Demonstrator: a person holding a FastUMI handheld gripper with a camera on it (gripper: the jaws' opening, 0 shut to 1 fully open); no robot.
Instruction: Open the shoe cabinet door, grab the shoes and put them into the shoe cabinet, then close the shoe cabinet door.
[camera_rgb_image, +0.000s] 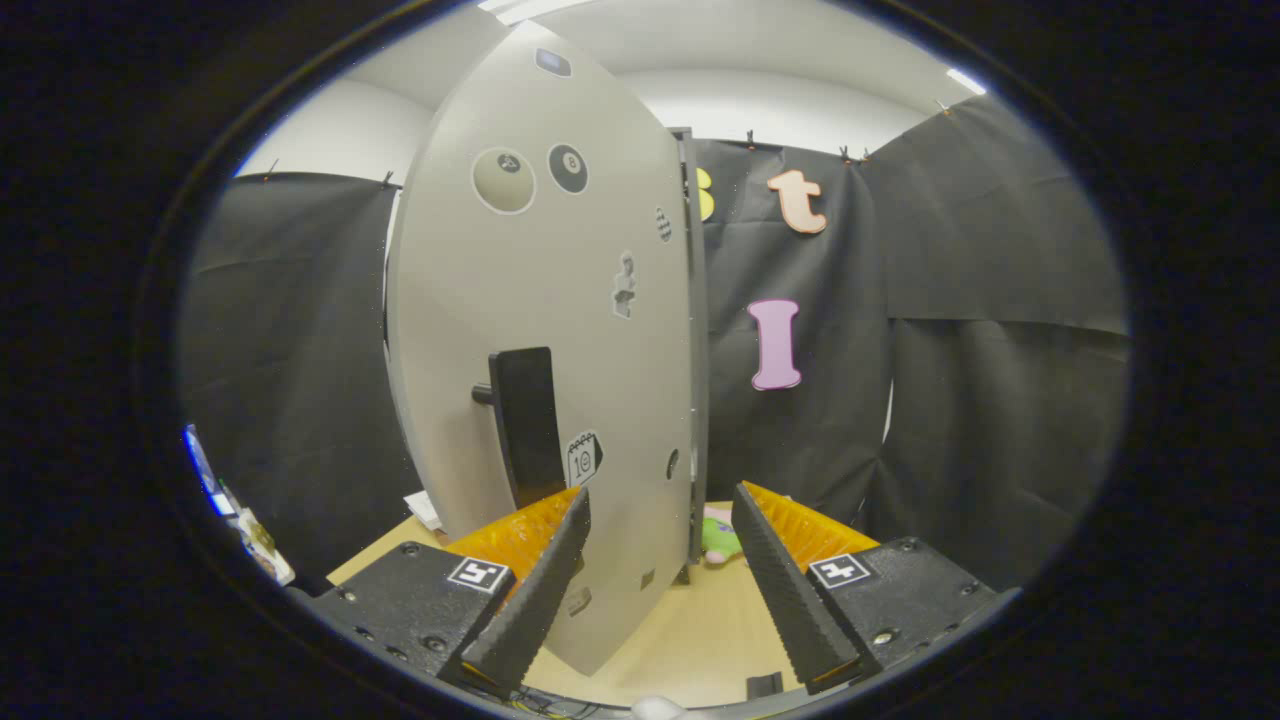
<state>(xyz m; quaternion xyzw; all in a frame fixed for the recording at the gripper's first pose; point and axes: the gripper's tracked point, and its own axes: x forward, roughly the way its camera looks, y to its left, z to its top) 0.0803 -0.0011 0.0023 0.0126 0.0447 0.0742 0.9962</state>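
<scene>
The gripper (660, 505) is held with its two fingers spread wide and nothing pinched between them, and the lower edge of the shoe cabinet door (545, 330) stands right in the gap, closer to the left finger than the right. That door is a tall pale grey panel swung out toward us, seen nearly face on but bent by the lens so its top and bottom curve away. A dark rectangular handle (525, 425) juts from it on a short stub just above the left fingertip, close to it, though whether they touch is hard to say. The panel is dotted with stickers (568, 168), among them two billiard-ball rounds high up, a small figure midway and a tag by the handle; the smaller ones are too tiny to make out. Behind the door's right edge a thin dark strip of the cabinet body (697, 340) shows, the rest of it hidden by the door. Low down, past that edge and between the fingers, a bit of something pink and green (718, 535) peeks out on the light wooden table (690, 630); most of it is covered, so I cannot tell what it is. Some white sheets (425, 508) lie on the table left of the door, partly hidden.
</scene>
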